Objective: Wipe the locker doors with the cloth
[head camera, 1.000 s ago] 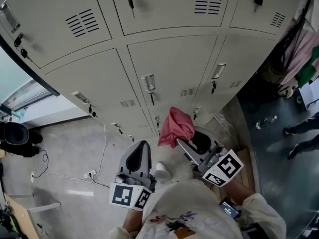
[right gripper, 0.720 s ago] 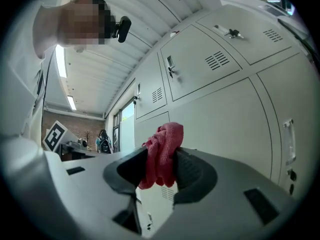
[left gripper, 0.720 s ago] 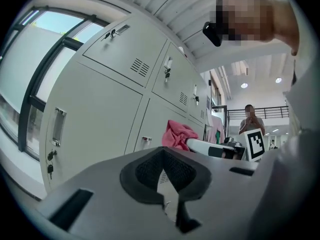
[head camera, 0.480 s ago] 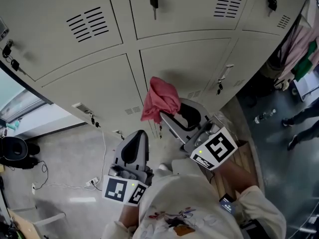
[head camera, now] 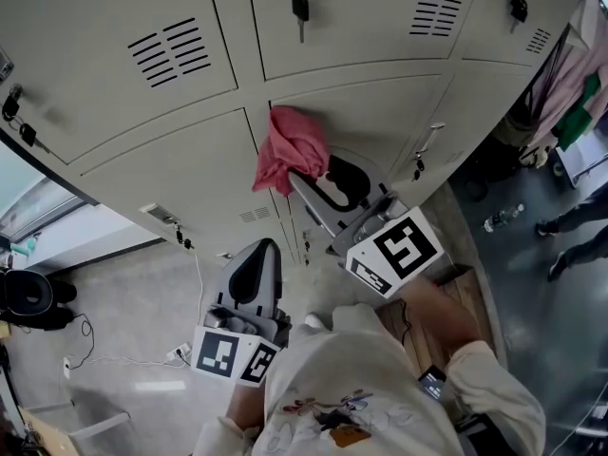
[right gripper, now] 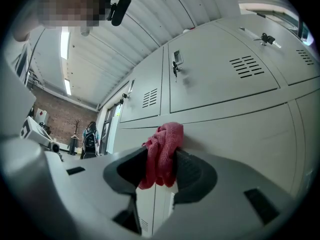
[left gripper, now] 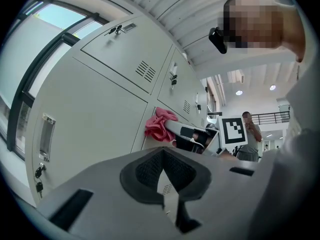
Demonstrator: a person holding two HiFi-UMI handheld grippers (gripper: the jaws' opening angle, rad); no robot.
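Head view: over the last second the right gripper (head camera: 306, 171) has climbed the locker front. It has carried the red cloth (head camera: 288, 148) from the low doors up to the top left corner of a middle-row locker door (head camera: 380, 112), just under the seam with the row above. The cloth now seems to press on the metal, so a wiping pass on this door looks to be starting or under way, with most of the door still to cover. The left gripper (head camera: 258, 272) hangs lower, well apart from the doors. A key (head camera: 300, 8) dangles from the door above, and a latch (head camera: 427, 145) at the door's right edge could snag the cloth.

Left gripper view: the left gripper (left gripper: 162, 176) has its jaws pressed together on nothing. Beyond it, the cloth (left gripper: 160, 124) sits against the locker face at the tip of the right gripper (left gripper: 187, 132), and a person (left gripper: 248, 139) stands far off.

Right gripper view: the right gripper (right gripper: 160, 169) pinches the cloth (right gripper: 163, 151) between its jaws, a bunch sticking out toward the door (right gripper: 240, 129). A lock with a key (right gripper: 175, 66) sits on the door above.
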